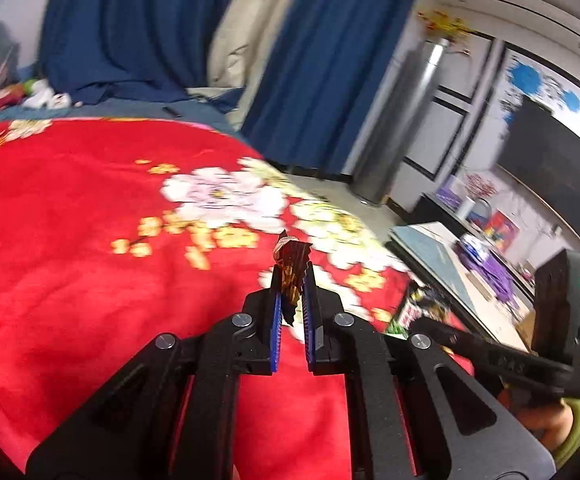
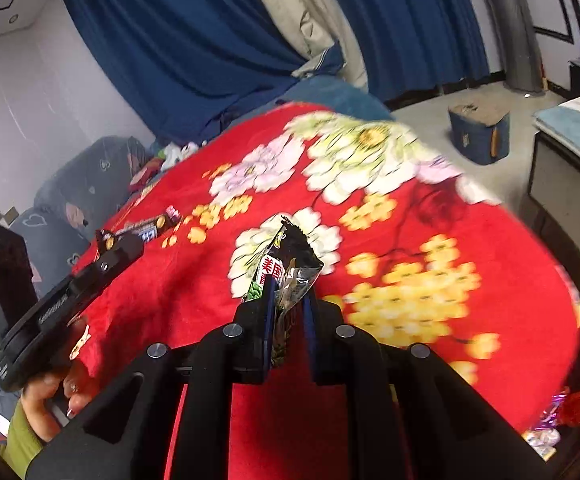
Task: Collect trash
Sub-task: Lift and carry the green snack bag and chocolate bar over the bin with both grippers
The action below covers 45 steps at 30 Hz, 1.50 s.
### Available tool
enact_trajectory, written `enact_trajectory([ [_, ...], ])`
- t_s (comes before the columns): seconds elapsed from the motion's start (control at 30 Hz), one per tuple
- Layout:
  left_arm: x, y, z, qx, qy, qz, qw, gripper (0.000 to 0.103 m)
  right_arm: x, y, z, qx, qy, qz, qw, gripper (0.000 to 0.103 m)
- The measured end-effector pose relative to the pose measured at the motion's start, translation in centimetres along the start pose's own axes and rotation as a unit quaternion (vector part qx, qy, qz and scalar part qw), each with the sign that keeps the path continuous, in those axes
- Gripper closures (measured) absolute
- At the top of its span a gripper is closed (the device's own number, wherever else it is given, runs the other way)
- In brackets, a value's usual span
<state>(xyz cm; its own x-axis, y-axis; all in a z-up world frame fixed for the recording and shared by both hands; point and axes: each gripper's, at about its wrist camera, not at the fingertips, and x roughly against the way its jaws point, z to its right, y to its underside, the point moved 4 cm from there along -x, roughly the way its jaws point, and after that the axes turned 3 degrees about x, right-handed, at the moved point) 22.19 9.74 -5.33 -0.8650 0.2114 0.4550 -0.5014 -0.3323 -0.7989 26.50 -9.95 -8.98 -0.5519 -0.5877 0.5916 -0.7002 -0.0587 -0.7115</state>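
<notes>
My left gripper is shut on a small brown and gold candy wrapper, held above the red flowered blanket. My right gripper is shut on a crumpled black and green snack wrapper with red print, also above the blanket. A dark snack bar wrapper lies on the blanket at the left in the right wrist view, just past the tip of the left gripper's body. The right gripper's body shows at the right in the left wrist view.
Blue curtains hang behind the bed. A blue stool stands on the floor. A low table with clutter and a dark TV are at the right. Pillows and small items lie at the blanket's far side.
</notes>
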Motion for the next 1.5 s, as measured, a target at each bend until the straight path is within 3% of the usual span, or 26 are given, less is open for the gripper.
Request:
enact_trajectory([
  [0.33,0.3,1.5,6.6,-0.054,0.057,-0.014,0.9968,0.098,6.4,-0.9,4.9,-0.012,0.051,0.056,0.997,0.090],
  [0.73,0.1,4.2,13.2,-0.118,0.110,-0.037,0.9862,0.098,12.6,-0.1,10.5,-0.048,0.102,0.095,0.989,0.090],
  [1.5,-0.9,11.0,22.0,-0.215,0.174,-0.088,0.9571,0.098,18.2,4.3,17.5,-0.094,0.184,0.112,0.972,0.090],
])
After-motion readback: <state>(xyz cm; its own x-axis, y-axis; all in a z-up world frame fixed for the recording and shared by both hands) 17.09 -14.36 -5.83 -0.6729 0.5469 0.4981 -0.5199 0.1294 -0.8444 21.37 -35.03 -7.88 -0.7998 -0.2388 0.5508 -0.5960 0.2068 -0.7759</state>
